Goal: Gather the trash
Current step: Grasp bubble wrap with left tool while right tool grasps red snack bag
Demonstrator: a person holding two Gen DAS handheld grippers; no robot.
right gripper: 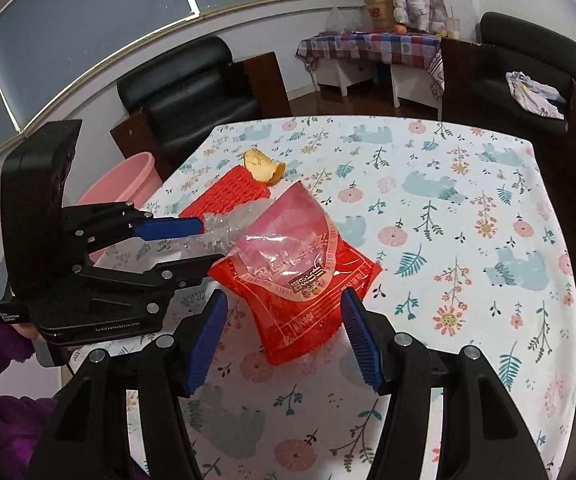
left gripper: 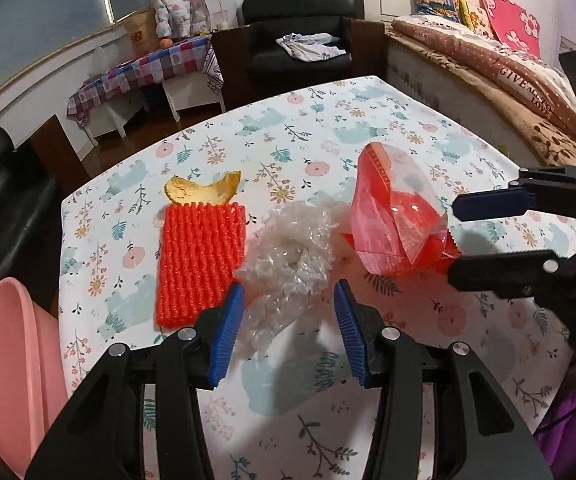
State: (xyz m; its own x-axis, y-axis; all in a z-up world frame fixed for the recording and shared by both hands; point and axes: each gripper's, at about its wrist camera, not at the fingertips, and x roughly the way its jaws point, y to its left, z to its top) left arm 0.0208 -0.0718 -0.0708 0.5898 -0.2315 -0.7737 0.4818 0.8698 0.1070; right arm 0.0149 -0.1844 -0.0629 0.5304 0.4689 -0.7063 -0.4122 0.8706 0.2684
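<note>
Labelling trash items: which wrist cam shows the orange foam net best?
Left wrist. The orange foam net lies almost fully visible there, flat on the table, peel at its far end. Right wrist shows only part, behind the clear plastic wad and red bag.

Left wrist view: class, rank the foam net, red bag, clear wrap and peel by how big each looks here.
1. Foam net and red bag: they look alike in size, so no ranking.
2. Clear wrap: close behind, but nearest the camera, so unsure.
3. Peel: plainly smallest.
</note>
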